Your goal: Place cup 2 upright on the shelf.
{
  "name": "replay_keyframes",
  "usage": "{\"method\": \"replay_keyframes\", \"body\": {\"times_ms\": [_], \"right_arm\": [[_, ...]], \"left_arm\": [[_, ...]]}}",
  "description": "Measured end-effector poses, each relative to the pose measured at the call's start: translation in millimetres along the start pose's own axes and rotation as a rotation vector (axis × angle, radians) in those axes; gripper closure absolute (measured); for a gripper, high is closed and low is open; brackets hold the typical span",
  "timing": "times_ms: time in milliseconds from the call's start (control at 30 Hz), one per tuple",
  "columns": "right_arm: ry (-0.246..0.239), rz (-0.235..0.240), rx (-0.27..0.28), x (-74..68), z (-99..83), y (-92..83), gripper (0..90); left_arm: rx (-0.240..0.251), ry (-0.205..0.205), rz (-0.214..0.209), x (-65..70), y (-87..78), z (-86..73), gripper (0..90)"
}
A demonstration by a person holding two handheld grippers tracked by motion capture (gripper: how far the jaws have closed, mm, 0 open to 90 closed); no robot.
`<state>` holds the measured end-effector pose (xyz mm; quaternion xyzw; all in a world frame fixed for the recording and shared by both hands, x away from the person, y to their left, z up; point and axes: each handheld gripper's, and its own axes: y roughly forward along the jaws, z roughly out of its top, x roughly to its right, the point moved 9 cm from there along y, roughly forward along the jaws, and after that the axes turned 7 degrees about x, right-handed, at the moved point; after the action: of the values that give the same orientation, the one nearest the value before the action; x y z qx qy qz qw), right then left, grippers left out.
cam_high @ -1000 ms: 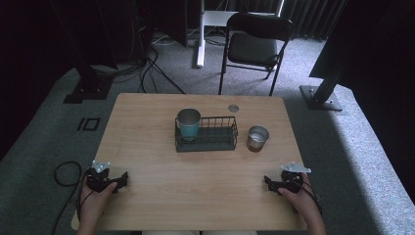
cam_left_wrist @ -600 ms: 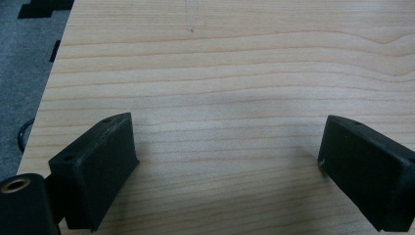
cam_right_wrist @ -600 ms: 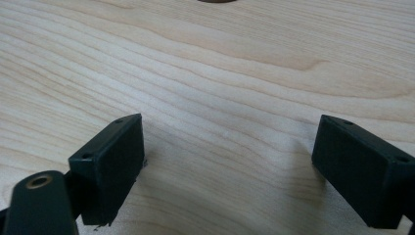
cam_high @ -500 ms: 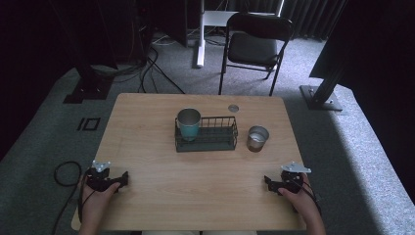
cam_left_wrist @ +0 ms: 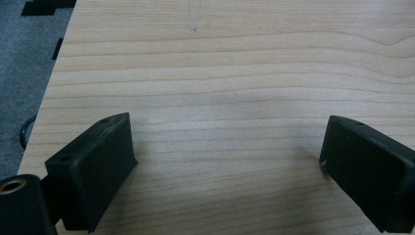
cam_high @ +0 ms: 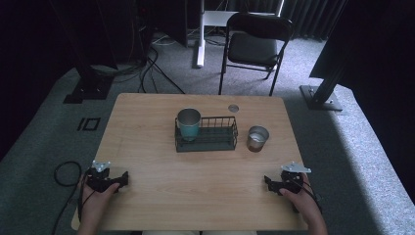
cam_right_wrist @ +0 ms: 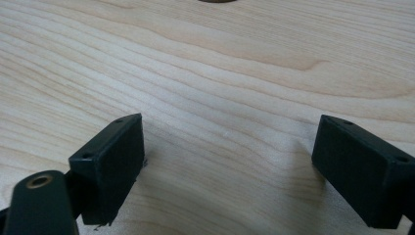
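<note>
Left claw (cam_high: pixel 123 178) resting low on the near left part of the wooden tabletop (cam_high: pixel 195 171), held by the left hand (cam_high: pixel 95 196); jaws spread wide in the left gripper view, bare wood between them. Right claw (cam_high: pixel 266 181) resting on the near right part, held by the right hand (cam_high: pixel 306 203); jaws also wide apart in the right gripper view, holding nothing. Black wire basket (cam_high: pixel 208 134) at the middle of the tabletop, well apart from both claws. Teal cup (cam_high: pixel 188 124) standing upright inside the left end of the basket. Metal cup (cam_high: pixel 257 138) upright on the wood, just beside the right end of the basket. Folding chair (cam_high: pixel 257 46) behind the tabletop on the grey floor.
</note>
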<state>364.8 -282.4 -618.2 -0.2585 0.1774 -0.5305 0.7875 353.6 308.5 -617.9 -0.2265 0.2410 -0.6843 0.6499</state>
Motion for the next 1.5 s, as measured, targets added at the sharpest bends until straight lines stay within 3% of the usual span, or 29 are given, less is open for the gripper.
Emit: {"method": "replay_keyframes", "body": {"times_ms": [667,1133,1500], "right_arm": [[-0.01,0.01,-0.007,-3.9,4.8,5.5,11.9],[0.007,0.025,0.012,-5.5,13.7,15.2,12.0],[0.02,0.019,0.057,-2.1,30.2,21.8,12.0]], "left_arm": [[0.0,0.0,0.001,0.1,0.1,0.0,6.5],[-0.001,0.0,0.001,0.1,0.1,0.0,6.5],[-0.001,0.0,0.001,0.1,0.1,0.0,6.5]]}}
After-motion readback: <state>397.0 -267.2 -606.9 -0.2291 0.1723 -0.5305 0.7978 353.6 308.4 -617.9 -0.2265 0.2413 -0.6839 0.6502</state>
